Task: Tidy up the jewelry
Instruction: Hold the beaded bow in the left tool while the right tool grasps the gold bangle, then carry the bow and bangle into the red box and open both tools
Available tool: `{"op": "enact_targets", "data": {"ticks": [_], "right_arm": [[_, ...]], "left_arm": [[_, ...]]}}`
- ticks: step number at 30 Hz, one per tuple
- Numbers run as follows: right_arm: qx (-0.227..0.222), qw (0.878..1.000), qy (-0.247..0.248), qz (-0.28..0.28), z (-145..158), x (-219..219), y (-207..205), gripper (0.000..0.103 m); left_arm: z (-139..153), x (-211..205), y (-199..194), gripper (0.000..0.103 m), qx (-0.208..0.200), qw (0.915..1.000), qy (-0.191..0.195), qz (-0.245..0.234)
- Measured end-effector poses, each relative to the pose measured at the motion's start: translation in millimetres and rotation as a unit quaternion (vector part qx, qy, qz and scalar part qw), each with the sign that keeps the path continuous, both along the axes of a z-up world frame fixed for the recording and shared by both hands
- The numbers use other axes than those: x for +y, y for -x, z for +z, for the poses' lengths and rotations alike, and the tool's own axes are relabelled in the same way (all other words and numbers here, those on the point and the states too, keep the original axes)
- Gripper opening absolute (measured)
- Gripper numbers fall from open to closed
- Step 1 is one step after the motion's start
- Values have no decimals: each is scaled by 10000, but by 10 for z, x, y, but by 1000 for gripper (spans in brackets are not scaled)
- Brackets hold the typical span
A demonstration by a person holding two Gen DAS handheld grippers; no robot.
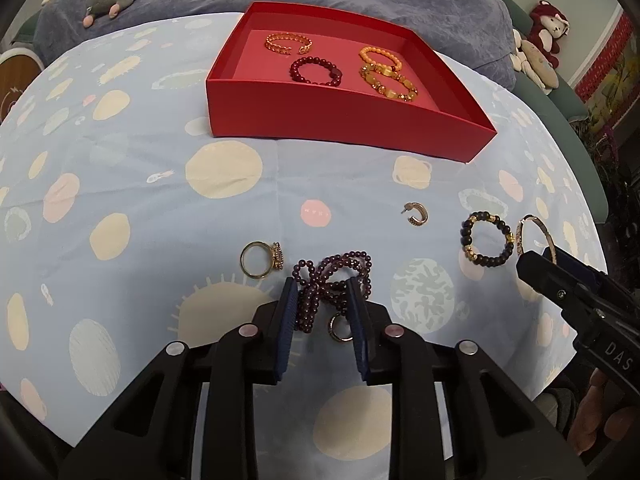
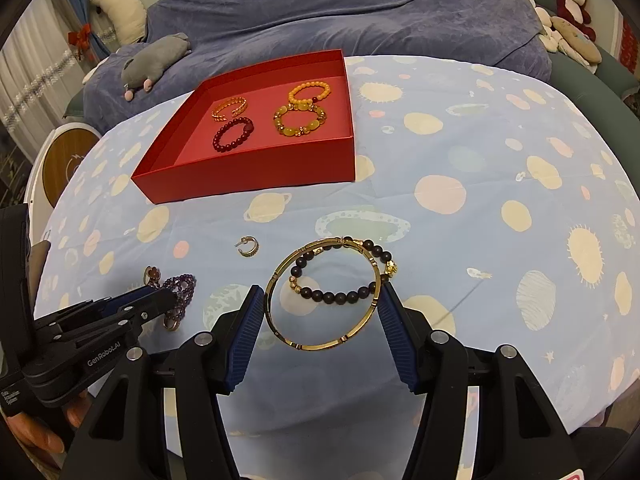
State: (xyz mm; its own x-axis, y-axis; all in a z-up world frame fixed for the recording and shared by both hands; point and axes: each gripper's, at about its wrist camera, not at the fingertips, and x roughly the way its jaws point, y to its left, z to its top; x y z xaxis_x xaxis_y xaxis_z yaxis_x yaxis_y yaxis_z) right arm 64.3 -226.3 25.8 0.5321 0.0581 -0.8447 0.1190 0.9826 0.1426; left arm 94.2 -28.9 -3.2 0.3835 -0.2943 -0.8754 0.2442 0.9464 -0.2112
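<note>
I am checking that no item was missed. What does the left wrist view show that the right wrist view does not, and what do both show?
Only the left wrist view shows the whole gold ring beside the purple bead strand, which lies between the left gripper jaws. Only the right wrist view shows the whole gold bangle gripped in the right gripper jaws. Both show the red box with four bracelets, the hoop earring and the dark bead bracelet.

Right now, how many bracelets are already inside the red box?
4: gold chain cuff back left, dark red beaded front left, orange beaded back right, amber chunky beaded front right in the red box.
</note>
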Motion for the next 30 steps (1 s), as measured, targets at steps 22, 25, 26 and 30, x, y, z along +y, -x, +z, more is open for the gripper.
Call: {"op": "enact_targets", "data": {"ticks": [22,25,26,30], "right_arm": [[-164,9998,-42,40,146,49,64,56],[-211,9997,-62,61,212,43,39,56],[-233,9997,-80,73,241,41,22,56],[-361,9992,-93,165,372,47,-104,56]], "left_arm": [[323,84,123,3,-142,9992,381,-23],[431,83,94,3,-167,9985,517,5],[479,88,76,3,-192,9982,567,14],[699,80,-57,3,-329,9966,756,-5]]}}
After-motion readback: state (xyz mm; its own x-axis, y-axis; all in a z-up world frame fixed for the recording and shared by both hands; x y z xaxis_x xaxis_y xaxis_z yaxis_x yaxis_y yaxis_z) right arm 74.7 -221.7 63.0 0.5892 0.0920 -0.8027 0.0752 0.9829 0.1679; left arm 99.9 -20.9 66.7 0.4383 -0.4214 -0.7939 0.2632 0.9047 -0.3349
